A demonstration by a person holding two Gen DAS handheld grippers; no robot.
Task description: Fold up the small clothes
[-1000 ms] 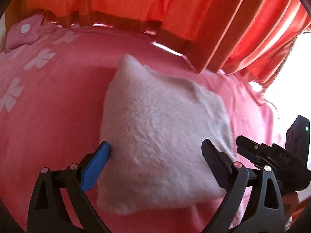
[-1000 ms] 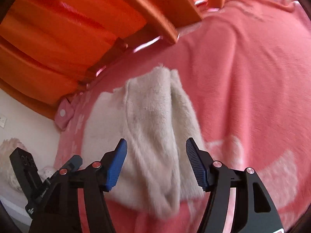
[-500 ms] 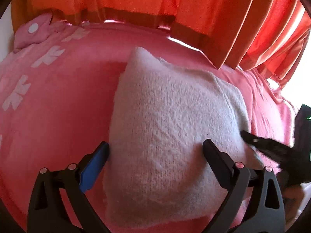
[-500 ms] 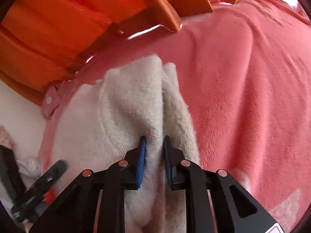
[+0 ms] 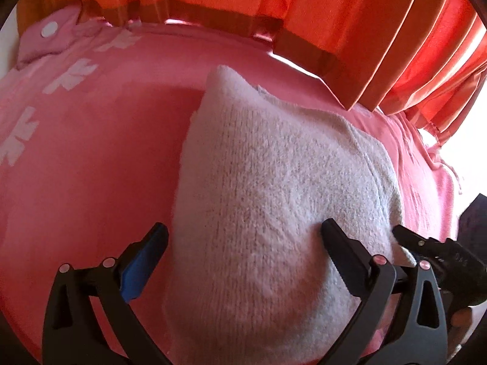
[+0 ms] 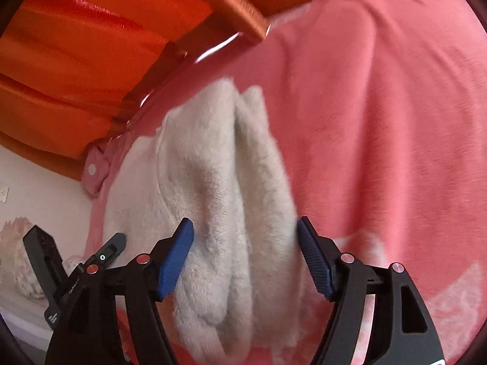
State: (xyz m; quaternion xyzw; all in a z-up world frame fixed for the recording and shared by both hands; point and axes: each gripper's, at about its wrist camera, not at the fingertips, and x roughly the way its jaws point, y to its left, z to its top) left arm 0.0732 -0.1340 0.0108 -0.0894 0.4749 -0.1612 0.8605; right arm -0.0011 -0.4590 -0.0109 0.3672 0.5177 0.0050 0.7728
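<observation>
Nearest to you, both tools are spread wide with nothing pinched. Your left gripper [image 5: 243, 243] straddles the near edge of the fluffy off-white knitted garment [image 5: 274, 197], one blue-padded finger off the cloth over the pink fleece bed cover [image 5: 91, 158], the other resting on the knit. Your right gripper [image 6: 245, 243] hangs over the same garment's bunched right side, fingers parted either side of the thick folds.

The garment sits in the middle of the bed, already doubled into a rough rectangle, its far corner pointing toward the orange curtain [image 5: 274, 9].

What could go wrong, as I see it:
- That right side is a stack of loose, plush layers. If you close on only the top one, the layers underneath probably slide and the fold opens up.
- The knit is thick and springy, so a shallow pinch could slip off as soon as you lift.
- Your left gripper's outer finger is over the cover. Close there and you may grab the fleece along with the garment and drag the whole thing.
- The two grippers are near each other at the right edge, so a bump is possible.

Count: one garment, two grippers, one bed cover with white flower shapes, one small pink spotted cloth [image 5: 48, 39] at the far left corner, one curtain behind.
</observation>
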